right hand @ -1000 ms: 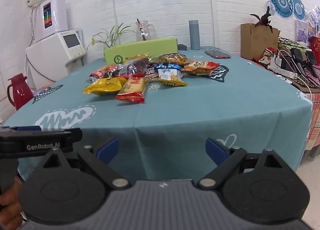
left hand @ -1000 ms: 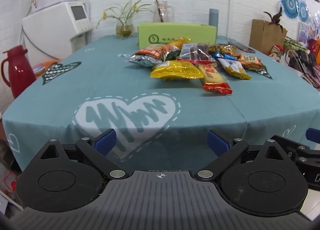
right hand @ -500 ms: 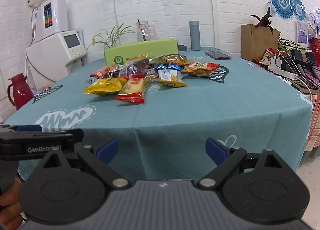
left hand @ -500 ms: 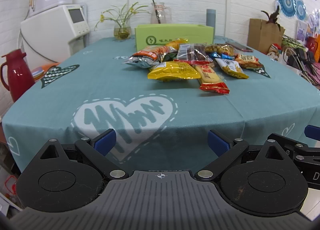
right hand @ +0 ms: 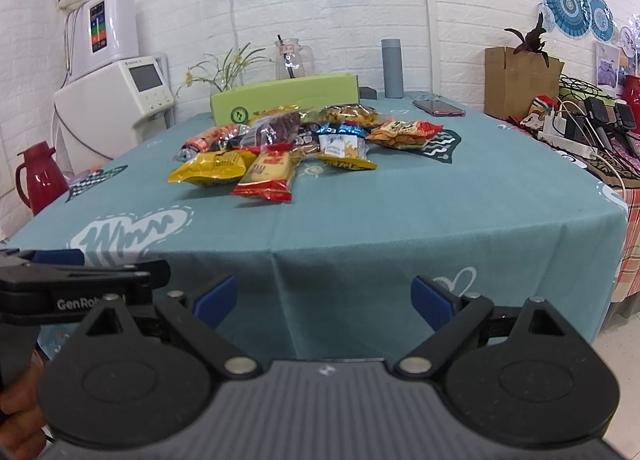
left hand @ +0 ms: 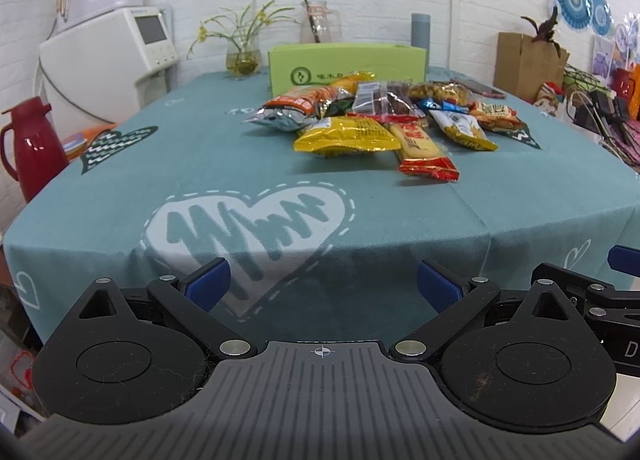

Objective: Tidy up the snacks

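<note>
Nothing has shifted: both sets of fingers, left gripper [left hand: 322, 286] and right gripper [right hand: 322, 298], hang wide open and empty, seemingly well short of the untouched snack pile [right hand: 280, 144] on the table [right hand: 440, 200].

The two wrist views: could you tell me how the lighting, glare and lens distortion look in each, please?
Left wrist view: even lighting, sharp focus; fisheye bows the table edge and darkens the corners; glare on the yellow packet. Right wrist view: equally bright; the wall's bricks curve at the borders; a soft shadow lies under the red-ended packet.
</note>
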